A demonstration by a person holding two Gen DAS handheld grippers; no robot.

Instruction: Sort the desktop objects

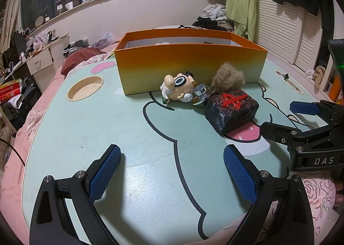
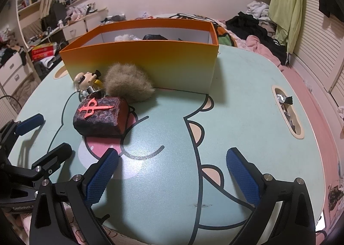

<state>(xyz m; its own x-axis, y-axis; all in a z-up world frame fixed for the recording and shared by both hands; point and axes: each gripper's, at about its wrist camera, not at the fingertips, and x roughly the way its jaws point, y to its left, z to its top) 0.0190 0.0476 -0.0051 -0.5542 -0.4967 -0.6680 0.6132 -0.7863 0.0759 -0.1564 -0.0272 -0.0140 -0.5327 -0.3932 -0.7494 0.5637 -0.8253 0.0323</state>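
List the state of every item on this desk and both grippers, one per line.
Orange box: open-topped, upright, some items inside.
Dark block: on the desk, outside the box.
Cartoon figurine: lying on its side.
Fur ball: against the box wall.
Left hand-held gripper: open, empty.
Right hand-held gripper: open, empty.

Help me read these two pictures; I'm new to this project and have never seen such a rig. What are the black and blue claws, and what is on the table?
Each picture comes from a camera on a hand-held gripper, looking along its jaws. One shows the left gripper, the other the right gripper. Both are open and hold nothing. On the cartoon-printed table stands an orange box. In front of it lie a cartoon figurine, a shiny metal piece, a brown fluffy ball and a dark block with a red symbol.
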